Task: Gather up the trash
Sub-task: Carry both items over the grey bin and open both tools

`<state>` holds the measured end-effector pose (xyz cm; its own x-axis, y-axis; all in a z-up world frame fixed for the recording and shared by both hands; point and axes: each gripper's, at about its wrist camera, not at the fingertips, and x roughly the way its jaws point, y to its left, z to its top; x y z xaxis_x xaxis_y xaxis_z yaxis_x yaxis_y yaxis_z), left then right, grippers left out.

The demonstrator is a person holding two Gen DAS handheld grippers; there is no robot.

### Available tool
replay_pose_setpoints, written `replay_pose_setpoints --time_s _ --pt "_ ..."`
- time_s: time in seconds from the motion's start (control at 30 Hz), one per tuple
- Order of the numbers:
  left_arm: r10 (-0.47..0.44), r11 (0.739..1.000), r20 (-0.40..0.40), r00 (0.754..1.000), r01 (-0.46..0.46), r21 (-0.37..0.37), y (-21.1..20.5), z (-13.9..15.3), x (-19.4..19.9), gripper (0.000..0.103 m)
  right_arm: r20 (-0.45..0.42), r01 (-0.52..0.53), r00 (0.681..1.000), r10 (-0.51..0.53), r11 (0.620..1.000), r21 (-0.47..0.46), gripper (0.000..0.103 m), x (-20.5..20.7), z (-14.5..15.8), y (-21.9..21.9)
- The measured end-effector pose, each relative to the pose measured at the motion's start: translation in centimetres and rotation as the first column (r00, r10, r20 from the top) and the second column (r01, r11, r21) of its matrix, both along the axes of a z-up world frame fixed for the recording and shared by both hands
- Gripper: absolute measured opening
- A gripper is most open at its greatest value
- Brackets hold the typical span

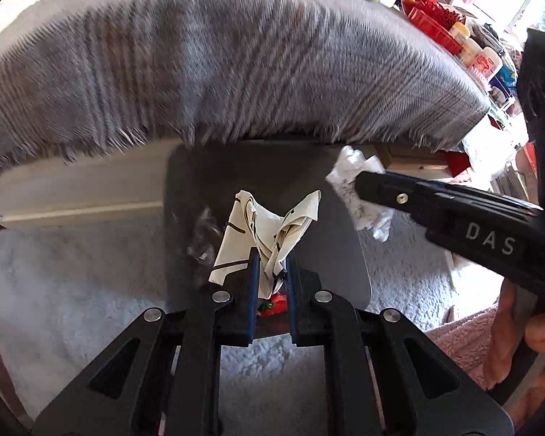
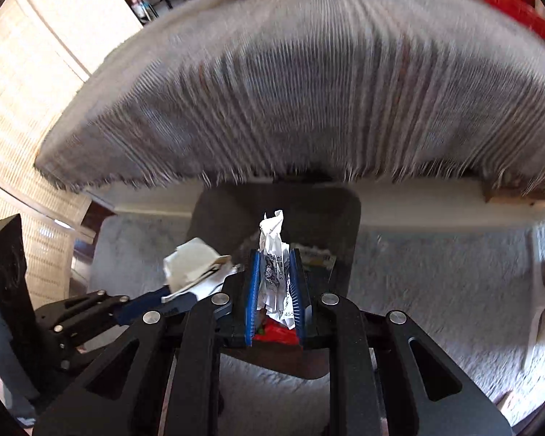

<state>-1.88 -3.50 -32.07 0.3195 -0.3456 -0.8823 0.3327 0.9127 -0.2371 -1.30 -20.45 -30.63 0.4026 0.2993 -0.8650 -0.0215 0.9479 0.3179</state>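
My left gripper (image 1: 272, 254) is shut on a crumpled cream paper with dark lines (image 1: 269, 218), and it hangs over a dark bin (image 1: 200, 174) on the floor. A red wrapper (image 1: 276, 305) and clear plastic (image 1: 203, 232) lie inside the bin. From the right, my right gripper (image 1: 359, 185) reaches over the bin's far corner with a crumpled white printed paper (image 1: 348, 167). In the right wrist view, the right gripper (image 2: 275, 258) is shut on that printed paper (image 2: 272, 232) above the bin (image 2: 229, 214). The left gripper (image 2: 229, 269) holds the cream paper (image 2: 189, 258) just to its left.
A grey fringed blanket (image 1: 218, 72) overhangs just behind the bin. A pale fluffy rug (image 1: 72, 272) surrounds the bin. Bottles and a red basket (image 1: 439, 21) crowd the back right. A person's hand (image 1: 519, 330) holds the right gripper's handle. Light slatted blinds (image 2: 25, 109) stand at the left.
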Motion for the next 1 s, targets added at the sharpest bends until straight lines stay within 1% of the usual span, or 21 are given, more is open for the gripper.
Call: replay_pose_setpoints --time_s 0.1,0.17,0.33,0.37,0.4,0.43,0.47,0.53,0.57,0.6,0.63,0.67,0.7,0.77,0.83,0.9,0.93,1.0 --pt "-0.009 1.0 -0.006 1.0 0.009 0.008 -0.3 -1.1 0.4 0.013 -0.035 0.012 0.999 -0.011 1.0 0.022 0.018 0.4 -0.9 -0.1" --pt "-0.004 1.0 -0.021 1.0 0.004 0.007 -0.2 -1.6 0.7 0.014 -0.046 0.021 0.999 -0.02 0.999 0.026 0.02 0.6 -1.5 -0.2" --pt "-0.001 1.0 -0.041 0.999 0.001 0.008 -0.5 -2.1 1.2 0.022 -0.058 0.023 0.998 -0.021 0.999 0.033 0.021 1.3 -2.0 0.1" --pt "-0.001 1.0 -0.045 0.999 0.002 0.008 -0.7 -2.2 1.3 0.025 -0.059 0.023 0.998 -0.021 0.999 0.032 0.023 1.3 -2.1 0.3" --pt "-0.002 1.0 -0.047 0.999 0.002 0.008 -0.7 -2.2 1.2 0.025 -0.06 0.023 0.998 -0.021 0.999 0.031 0.025 1.3 -2.2 0.4" --pt "-0.004 1.0 -0.048 0.999 0.005 0.006 -0.7 -2.3 1.2 0.025 -0.063 0.023 0.998 -0.021 0.999 0.031 0.031 1.2 -2.2 0.3" --pt "-0.007 1.0 -0.049 0.999 0.007 0.007 -0.7 -2.3 1.2 0.025 -0.063 0.023 0.998 -0.021 0.999 0.034 0.034 1.2 -2.3 0.4" --pt "-0.008 1.0 -0.05 0.999 0.009 0.009 -0.7 -2.4 1.1 0.025 -0.057 0.027 0.998 -0.025 0.999 0.031 0.037 1.2 -2.2 0.4" --pt "-0.007 1.0 -0.052 0.999 0.008 0.009 -0.5 -2.5 1.0 0.027 -0.056 0.031 0.998 -0.029 0.999 0.032 0.041 1.2 -2.1 0.3" --pt "-0.006 1.0 -0.054 0.999 0.007 0.006 -0.5 -2.5 0.9 0.031 -0.056 0.035 0.998 -0.033 0.999 0.035 0.045 1.2 -2.1 0.1" --pt "-0.006 1.0 -0.053 0.999 0.006 0.004 -0.3 -2.6 0.8 0.034 -0.057 0.042 0.998 -0.04 0.998 0.04 0.052 1.3 -2.1 -0.1" --pt "-0.008 1.0 -0.051 0.999 0.008 0.002 -0.3 -2.5 0.7 0.042 -0.057 0.049 0.997 -0.046 0.998 0.044 0.054 1.2 -2.1 -0.3" --pt "-0.01 1.0 -0.049 0.999 0.01 0.002 -0.2 -2.3 0.6 0.048 -0.058 0.057 0.997 -0.054 0.997 0.048 0.054 1.2 -2.0 -0.5" --pt "-0.027 1.0 -0.037 0.999 0.026 -0.005 -0.3 -2.0 0.2 0.054 -0.059 0.07 0.996 -0.067 0.996 0.051 0.058 1.1 -1.9 -1.2" --pt "-0.031 0.999 -0.022 0.999 0.031 0.006 -0.1 -1.5 0.0 0.061 -0.057 0.088 0.995 -0.085 0.995 0.056 0.061 0.9 -1.7 -1.9" --pt "-0.028 0.999 -0.011 1.0 0.028 0.015 0.1 -1.0 -0.2 0.069 -0.055 0.101 0.994 -0.098 0.993 0.056 0.066 0.8 -1.5 -2.3" --pt "-0.024 1.0 -0.007 1.0 0.024 0.013 0.2 -0.7 -0.3 0.072 -0.049 0.109 0.993 -0.107 0.993 0.053 0.069 0.7 -1.2 -2.7" --pt "-0.013 1.0 0.008 1.0 0.013 0.012 0.5 0.0 -0.4 0.086 -0.035 0.121 0.992 -0.119 0.991 0.049 0.083 0.5 -0.7 -3.1"
